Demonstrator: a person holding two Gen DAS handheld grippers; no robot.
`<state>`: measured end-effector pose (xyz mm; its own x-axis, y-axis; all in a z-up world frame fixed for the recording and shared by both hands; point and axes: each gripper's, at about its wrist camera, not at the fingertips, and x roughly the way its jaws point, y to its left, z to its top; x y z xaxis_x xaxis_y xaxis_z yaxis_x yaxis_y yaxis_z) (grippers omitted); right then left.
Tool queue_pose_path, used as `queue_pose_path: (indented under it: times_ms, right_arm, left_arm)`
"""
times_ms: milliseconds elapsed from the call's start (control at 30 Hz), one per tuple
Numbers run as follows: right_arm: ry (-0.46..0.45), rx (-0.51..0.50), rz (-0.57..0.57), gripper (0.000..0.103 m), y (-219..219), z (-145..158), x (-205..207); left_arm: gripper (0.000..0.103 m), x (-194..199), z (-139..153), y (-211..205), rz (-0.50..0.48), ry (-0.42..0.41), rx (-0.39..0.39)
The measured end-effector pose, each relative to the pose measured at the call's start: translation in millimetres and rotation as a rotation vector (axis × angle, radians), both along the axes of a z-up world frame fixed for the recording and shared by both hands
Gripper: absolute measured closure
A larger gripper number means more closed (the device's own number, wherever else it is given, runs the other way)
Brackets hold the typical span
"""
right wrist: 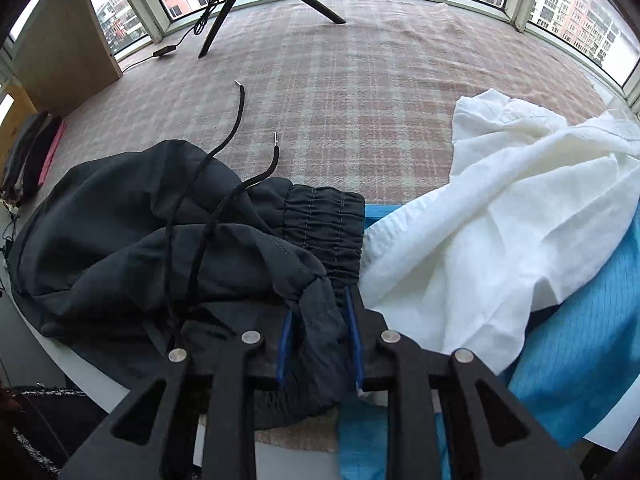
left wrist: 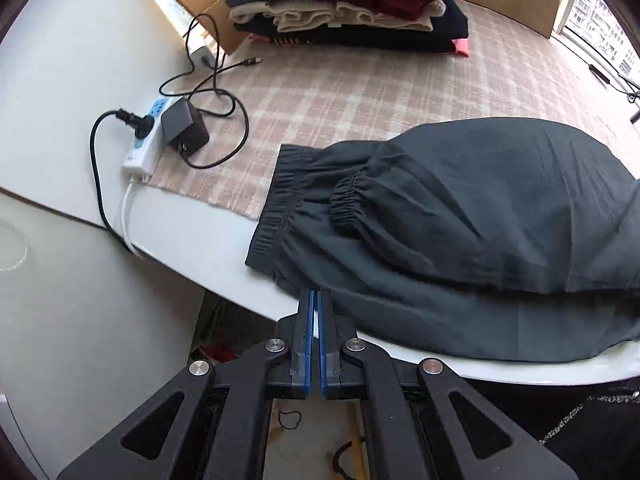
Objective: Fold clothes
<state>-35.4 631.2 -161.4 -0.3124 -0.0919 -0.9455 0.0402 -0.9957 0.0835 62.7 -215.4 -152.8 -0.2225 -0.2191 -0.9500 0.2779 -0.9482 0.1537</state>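
Dark grey trousers (left wrist: 460, 208) lie folded over on the plaid-covered table, one elastic cuff (left wrist: 352, 204) resting on top. My left gripper (left wrist: 316, 294) is shut, its tips at the garment's near edge; I cannot see whether any cloth is pinched. In the right wrist view the trousers (right wrist: 140, 240) are bunched, with the elastic waistband (right wrist: 324, 220) and a black drawstring (right wrist: 236, 120) showing. My right gripper (right wrist: 318, 303) is shut on a bunch of the dark cloth, which fills the gap between its blue pads (right wrist: 354, 340) and drapes back over the gripper.
A stack of folded clothes (left wrist: 348, 4) sits at the back. A power strip (left wrist: 148, 136) with a charger and cables lies at the left edge. A crumpled white garment (right wrist: 500, 208) on a blue cloth (right wrist: 580, 340) lies right of the trousers. A tripod (right wrist: 248, 0) stands by the windows.
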Motion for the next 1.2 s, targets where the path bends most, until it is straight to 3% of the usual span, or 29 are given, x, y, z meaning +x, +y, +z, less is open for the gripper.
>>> queue_pose_path:
  times_ms: [133,233,367,433,533,567,633,700,800,900,933,967,1067,1200]
  right_arm:
    - [0.072,0.056,0.078,0.071,-38.2,44.2,-14.7]
    - [0.068,0.025,0.269,0.065,-108.6,60.2,-23.6]
    - [0.016,-0.115,0.559,0.065,-228.9,51.2,-5.6]
    - [-0.010,-0.096,0.671,0.063,-279.6,35.9,12.4]
    - [-0.022,-0.008,0.770,0.061,-332.6,11.7,37.8]
    - [-0.030,-0.002,0.773,0.060,-342.1,4.1,42.0]
    - [-0.062,-0.004,0.769,0.056,-355.7,-10.0,43.2]
    - [-0.071,0.031,0.760,0.056,-369.3,-20.4,42.6]
    - [-0.047,0.082,0.776,0.056,-387.2,-31.9,41.0]
    - [-0.084,0.072,0.784,0.058,-389.3,-37.9,41.0]
    - [-0.102,0.064,0.786,0.090,-388.7,-39.5,41.1]
    - [-0.119,0.056,0.789,0.102,-388.2,-41.0,41.3]
    - [-0.167,0.016,0.806,0.102,-378.0,-37.3,48.5]
    - [-0.295,0.069,0.836,0.101,-358.2,-47.3,69.0]
  left_arm:
    - [0.097,15.9,-2.3,-4.8,0.005,0.024,0.038]
    - [0.096,-7.1,-5.6,-7.8,-0.048,0.031,0.040]
    - [0.085,-38.6,-24.3,-18.5,-0.110,0.024,0.079]
    - [0.077,-51.9,-39.5,-19.9,-0.164,-0.007,0.071]
    - [0.078,-65.2,-56.7,-18.4,-0.229,-0.029,0.069]
    - [0.080,-68.7,-60.2,-18.9,-0.243,-0.028,0.091]
    - [0.095,-73.9,-64.8,-16.9,-0.285,-0.026,0.139]
    - [0.102,-76.2,-60.7,-12.2,-0.340,-0.017,0.131]
    - [0.102,-78.1,-41.2,-15.3,-0.369,0.016,0.158]
    - [0.102,-75.1,-6.6,-21.7,-0.388,0.077,0.157]
    - [0.102,-72.2,6.9,-24.4,-0.396,0.101,0.150]
    - [0.102,-65.0,20.4,-27.0,-0.403,0.123,0.141]
    - [0.102,-33.7,49.0,-30.7,-0.424,0.171,0.129]
    - [0.097,7.8,-0.7,-31.4,-0.437,-0.006,0.155]
